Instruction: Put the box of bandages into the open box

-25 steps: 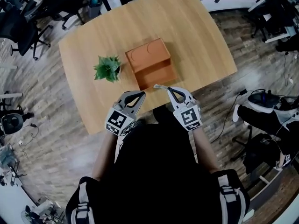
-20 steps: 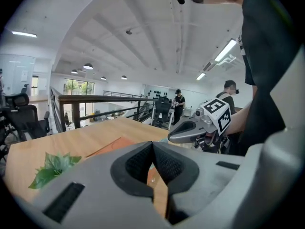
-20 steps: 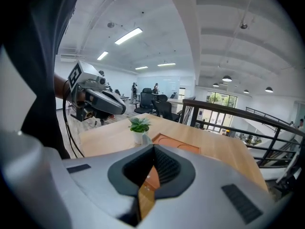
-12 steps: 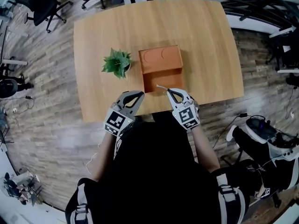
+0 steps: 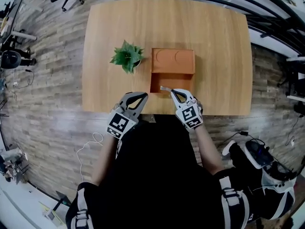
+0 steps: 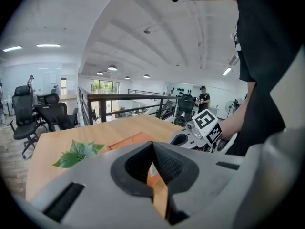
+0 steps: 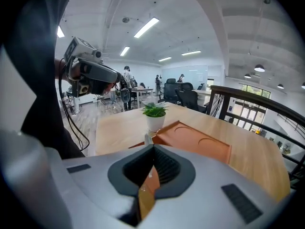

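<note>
The right claw (image 5: 173, 91) is clenched on the box of bandages (image 5: 165, 88), a small pale thing at the near rim of the open box (image 5: 173, 61) on the desk (image 5: 217, 51). The left claw (image 5: 141, 95) is pressed together and holds nothing, at the near edge of the desk.

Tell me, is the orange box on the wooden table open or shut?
Open: the orange box has its lid swung back, baring the inside.

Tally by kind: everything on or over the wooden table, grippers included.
Orange open box: 1
Green potted plant: 1
Small pale box of bandages, held: 1
Grippers: 2 (left gripper, right gripper)
Total: 5
</note>
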The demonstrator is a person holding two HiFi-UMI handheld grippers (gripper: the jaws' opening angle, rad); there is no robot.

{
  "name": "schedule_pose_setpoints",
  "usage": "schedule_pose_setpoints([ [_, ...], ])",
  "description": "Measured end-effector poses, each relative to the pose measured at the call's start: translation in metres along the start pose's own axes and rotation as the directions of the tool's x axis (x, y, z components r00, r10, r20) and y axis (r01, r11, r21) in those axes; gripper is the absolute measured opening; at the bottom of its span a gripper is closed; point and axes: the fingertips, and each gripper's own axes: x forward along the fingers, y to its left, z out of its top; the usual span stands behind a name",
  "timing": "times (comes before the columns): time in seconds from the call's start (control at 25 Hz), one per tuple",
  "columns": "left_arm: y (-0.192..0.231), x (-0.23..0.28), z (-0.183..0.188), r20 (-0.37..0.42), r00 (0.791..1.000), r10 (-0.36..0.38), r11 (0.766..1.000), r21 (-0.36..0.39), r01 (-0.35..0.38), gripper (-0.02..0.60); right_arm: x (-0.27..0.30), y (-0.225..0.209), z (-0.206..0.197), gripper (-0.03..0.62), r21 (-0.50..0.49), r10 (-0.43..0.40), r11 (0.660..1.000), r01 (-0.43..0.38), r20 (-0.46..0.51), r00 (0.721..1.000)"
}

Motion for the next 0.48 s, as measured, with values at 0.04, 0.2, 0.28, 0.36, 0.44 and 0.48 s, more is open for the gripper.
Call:
schedule_pose_setpoints([
  [0.04, -0.001, 0.0, -0.001, -0.003, 1.0, 0.008, 1.0, 0.001, -0.008, 0.02, 0.003, 0.0, -0.003, 0.025, -0.001, 0.011, 1.0, -0.011, -0.004, 1.0],
  [0.2, -0.007, -0.003, -0.005, -0.011, 0.999, 0.039, 0.999, -0.004, -0.039, 0.02, 0.011, 0.001, -0.01, 0.025, -0.023, 0.05, 0.998, -0.051, -0.018, 0.999],
  [0.28, -0.009, -0.004, -0.008, -0.016, 0.998, 0.055, 0.998, -0.008, -0.055, 0.019, 0.016, 0.002, -0.012, 0.025, -0.031, 0.071, 0.997, -0.071, -0.016, 0.997],
  [0.36, -0.009, -0.007, -0.011, -0.019, 0.997, 0.074, 0.997, -0.014, -0.074, 0.019, 0.021, 0.003, -0.019, 0.025, -0.03, 0.087, 0.996, -0.087, -0.031, 0.996],
  [0.44, -0.01, -0.01, -0.013, -0.023, 0.996, 0.09, 0.996, -0.021, -0.091, 0.02, 0.025, 0.003, -0.023, 0.025, -0.034, 0.098, 0.994, -0.1, -0.04, 0.994],
  [0.48, -0.01, -0.012, -0.014, -0.026, 0.995, 0.097, 0.995, -0.024, -0.097, 0.02, 0.027, 0.003, -0.025, 0.025, -0.036, 0.105, 0.994, -0.107, -0.045, 0.993],
])
